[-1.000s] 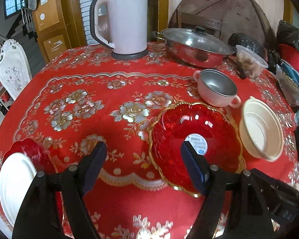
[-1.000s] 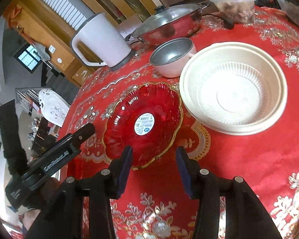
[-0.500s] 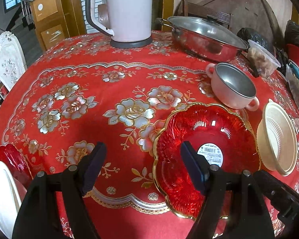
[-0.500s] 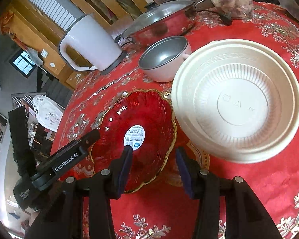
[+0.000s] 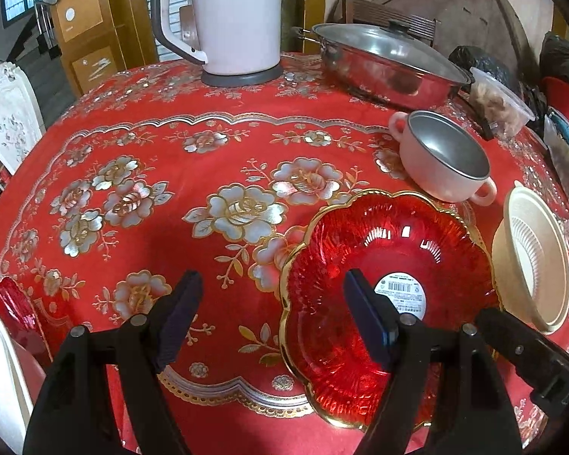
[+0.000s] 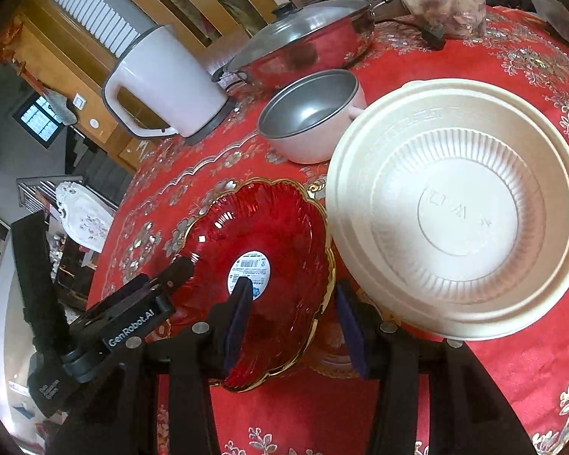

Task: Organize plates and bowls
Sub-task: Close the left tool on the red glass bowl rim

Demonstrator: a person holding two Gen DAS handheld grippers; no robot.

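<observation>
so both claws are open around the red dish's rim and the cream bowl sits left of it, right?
Not quite: the cream bowl sits right of the red dish, as the right wrist view shows. Both the left claw and the right claw are open around its rim.

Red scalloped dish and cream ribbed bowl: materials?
Red scalloped dish: translucent glass or clear hard plastic, glossy; sharp highlights, gold rim, sticker inside. Cream ribbed bowl: looks like thin moulded disposable plastic, matte; embossed marks on base.

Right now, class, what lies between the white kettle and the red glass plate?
Only flowered red tablecloth; the left wrist view shows nothing standing between kettle and red glass plate.
</observation>
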